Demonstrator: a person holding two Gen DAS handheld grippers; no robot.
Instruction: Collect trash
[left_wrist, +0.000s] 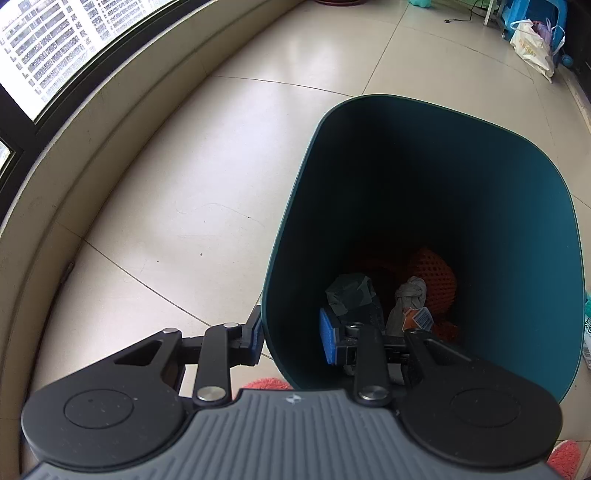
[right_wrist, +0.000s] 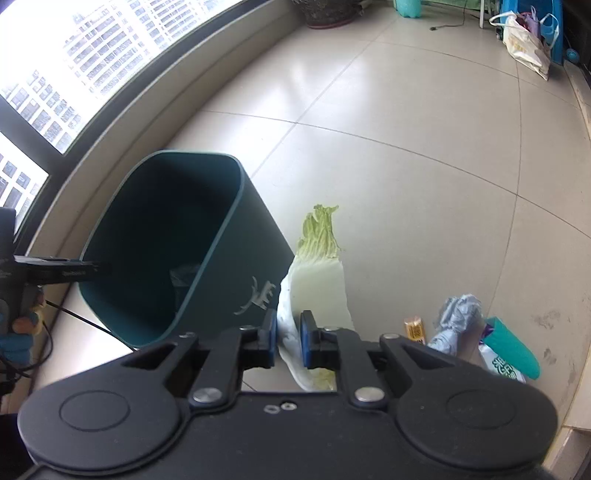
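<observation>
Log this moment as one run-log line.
left tongs: clamped on dark teal plastic bin wall | right tongs: gripping pale green-white cabbage leaf | crumpled grey paper: on floor

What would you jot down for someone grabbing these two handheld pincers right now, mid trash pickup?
Left gripper: jaws clamped on the wall of the teal bin, one pad inside, one outside.
Right gripper: jaws shut on a cabbage leaf, held beside the bin.
Done: crumpled paper and orange netting already lie in the bin.
Left: drop the leaf in, then collect the grey wad, small yellow packet and teal wrapper from the floor.
</observation>
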